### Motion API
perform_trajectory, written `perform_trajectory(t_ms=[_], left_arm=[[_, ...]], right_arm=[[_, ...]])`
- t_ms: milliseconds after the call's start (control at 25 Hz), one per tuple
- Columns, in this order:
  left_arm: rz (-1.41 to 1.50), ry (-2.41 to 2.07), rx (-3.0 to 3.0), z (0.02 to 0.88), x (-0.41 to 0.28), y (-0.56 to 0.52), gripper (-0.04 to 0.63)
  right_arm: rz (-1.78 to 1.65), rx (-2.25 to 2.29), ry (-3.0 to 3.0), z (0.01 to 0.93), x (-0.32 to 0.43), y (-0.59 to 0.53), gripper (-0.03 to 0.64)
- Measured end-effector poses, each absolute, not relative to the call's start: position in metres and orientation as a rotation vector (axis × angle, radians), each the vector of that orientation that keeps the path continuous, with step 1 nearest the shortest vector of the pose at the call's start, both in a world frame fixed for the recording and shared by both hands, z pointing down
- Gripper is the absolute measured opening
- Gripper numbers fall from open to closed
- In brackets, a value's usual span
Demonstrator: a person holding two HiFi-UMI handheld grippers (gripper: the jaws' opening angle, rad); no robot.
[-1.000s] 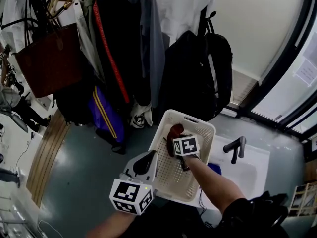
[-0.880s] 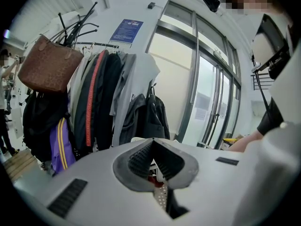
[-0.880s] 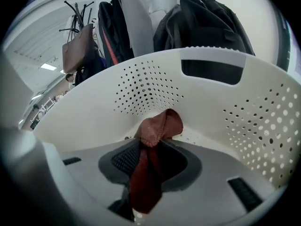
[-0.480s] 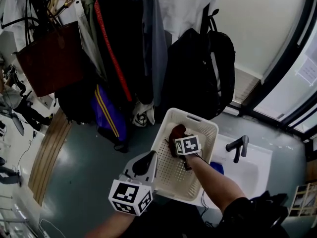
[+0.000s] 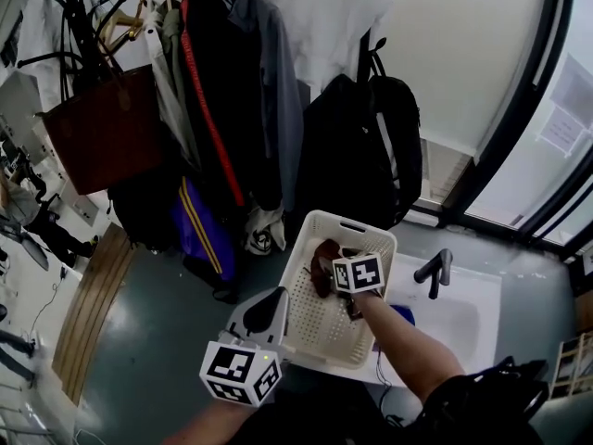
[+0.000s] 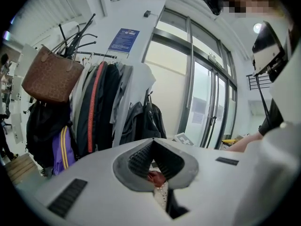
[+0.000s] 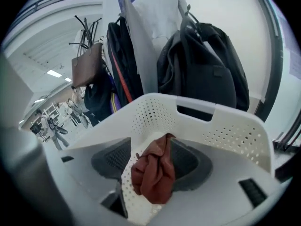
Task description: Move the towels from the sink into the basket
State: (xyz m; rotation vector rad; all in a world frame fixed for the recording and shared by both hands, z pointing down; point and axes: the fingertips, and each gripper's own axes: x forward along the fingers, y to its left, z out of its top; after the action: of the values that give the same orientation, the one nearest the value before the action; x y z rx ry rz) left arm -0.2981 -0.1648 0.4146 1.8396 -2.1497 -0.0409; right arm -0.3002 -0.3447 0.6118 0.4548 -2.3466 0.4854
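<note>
A white perforated basket point(image 5: 343, 222) stands beside the sink point(image 5: 463, 323). My left gripper point(image 5: 269, 309) is shut on its near left rim, and the basket wall point(image 6: 162, 196) shows between the pads. My right gripper point(image 5: 329, 272) hovers over the basket's inside. A crumpled reddish-brown towel point(image 7: 153, 175) hangs between its jaws, which have just been opening. The towel leans on the right pad, and a gap shows at the left pad. From the left gripper view a bit of that towel point(image 6: 155, 177) is visible. Something blue point(image 5: 400, 315) lies in the sink.
A black faucet point(image 5: 431, 272) rises from the sink's far side. Behind the basket hang a black backpack point(image 5: 371, 156), coats point(image 5: 222, 109) and a brown bag point(image 5: 97, 128) on a rack. Grey floor lies to the left, and windows stand at the right.
My right gripper has lifted a little above the basket bottom with the towel still between its jaws. The left gripper has stayed at the basket's rim.
</note>
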Motion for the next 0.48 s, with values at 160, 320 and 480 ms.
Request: perform_trajectory(t_ms=[160,320,480], left_arm=[[-0.074,-2.143,1.877,0.406,-0.29,-0.154,0.003],[-0.106,-2.129,1.914,0.399,-0.28,-0.142,0.003],[-0.122,-2.103,1.976,0.393,-0.266,-0.129,0.003]], right_arm=[[0.5,0.456,-2.472,0.561,-0.295,-0.331,0.243],[0.455,0.5,-2.582,0.507,-0.277,-0.315,0.185],[0.379,0.556,-2.672,0.464,-0.251,-0.294,0.117]])
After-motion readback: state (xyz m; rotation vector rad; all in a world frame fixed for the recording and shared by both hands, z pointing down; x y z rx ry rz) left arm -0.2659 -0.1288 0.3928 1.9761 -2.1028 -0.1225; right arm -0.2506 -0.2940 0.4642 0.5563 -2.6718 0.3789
